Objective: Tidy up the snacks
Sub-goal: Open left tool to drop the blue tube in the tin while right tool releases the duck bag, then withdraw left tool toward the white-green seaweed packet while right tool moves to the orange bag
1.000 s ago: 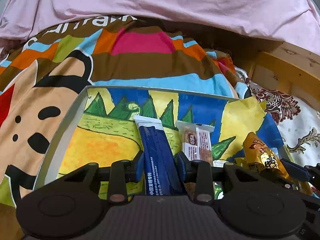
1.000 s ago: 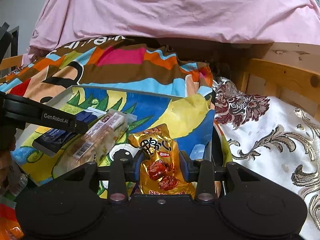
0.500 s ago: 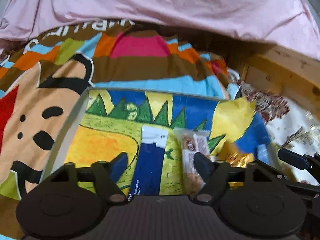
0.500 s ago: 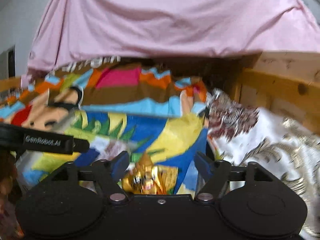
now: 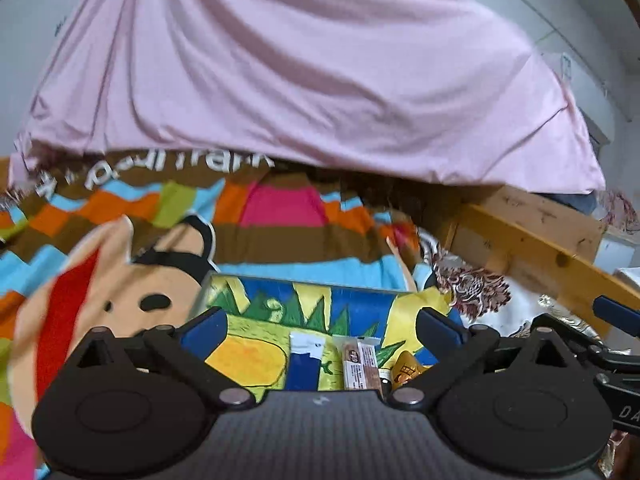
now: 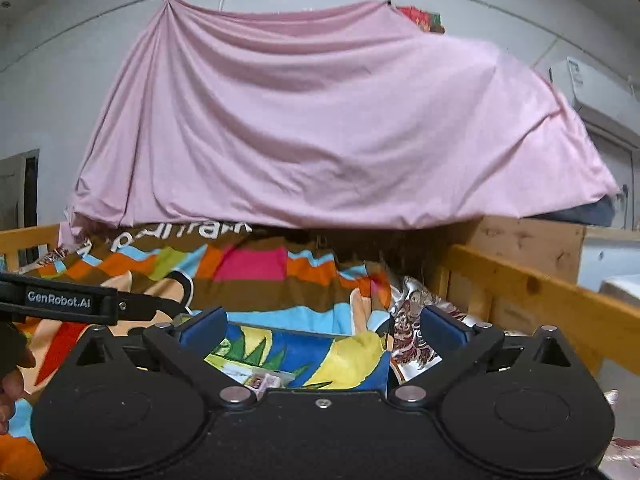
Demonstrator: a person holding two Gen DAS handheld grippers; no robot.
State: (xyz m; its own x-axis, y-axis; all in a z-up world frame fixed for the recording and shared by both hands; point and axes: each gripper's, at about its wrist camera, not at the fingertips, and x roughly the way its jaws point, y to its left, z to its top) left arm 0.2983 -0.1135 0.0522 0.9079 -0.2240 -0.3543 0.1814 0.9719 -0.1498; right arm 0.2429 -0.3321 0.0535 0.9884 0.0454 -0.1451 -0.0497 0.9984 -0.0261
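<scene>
Left gripper [image 5: 320,330]: jaws spread wide with nothing between them, having just been opening; it hangs above the tray.
Right gripper [image 6: 322,330]: jaws likewise wide apart and empty, having just been opening; it points almost level across the bed.
Tray [image 5: 304,280]: shallow, lined with a bright picture of green trees on blue and yellow, resting on the bedding.
Blue packet [image 5: 304,368]: long and dark blue with a white end, flat in the tray, below the left gripper.
Clear-wrapped bar [image 5: 360,364]: lies just beside the blue packet on its right, roughly parallel to it.
Gold packet [image 5: 404,370]: just right of the bar (only its top shows above the gripper body).
Blanket [image 5: 280,216]: cartoon-printed in brown, orange, pink and light blue, under and behind the tray.
Pink sheet [image 6: 320,120]: draped across the background above the blanket.
Bed rail [image 6: 540,292]: wooden, on the right.
</scene>
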